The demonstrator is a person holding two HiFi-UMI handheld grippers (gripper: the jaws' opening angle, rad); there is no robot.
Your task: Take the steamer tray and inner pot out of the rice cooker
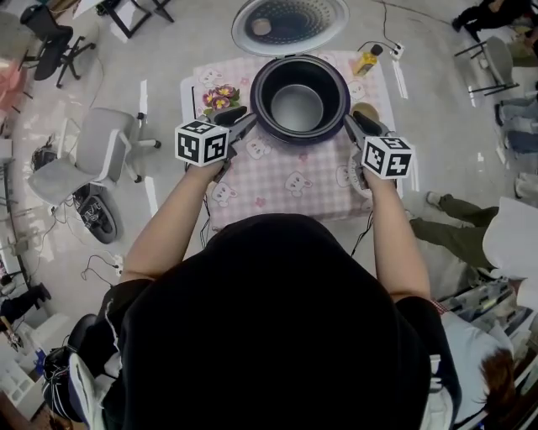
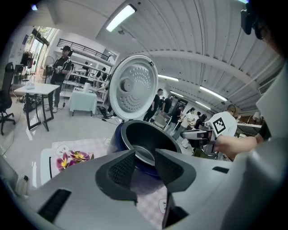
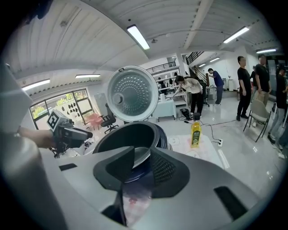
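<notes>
The inner pot (image 1: 297,107) sits in the rice cooker (image 1: 255,99), with the left gripper (image 1: 244,124) and right gripper (image 1: 353,128) flanking its rim, jaws apart and empty, so uneven pinches could tilt it.

Rice cooker (image 1: 340,117) dark blue, lid (image 1: 290,23) swung fully open; black inner pot (image 1: 297,107) sits upright inside it.

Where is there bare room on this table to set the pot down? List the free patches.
Free: the front strip of cloth, between the cooker and the cloth's near edge. Crowded: flowers left of the cooker, a bottle at the back right corner.
</notes>
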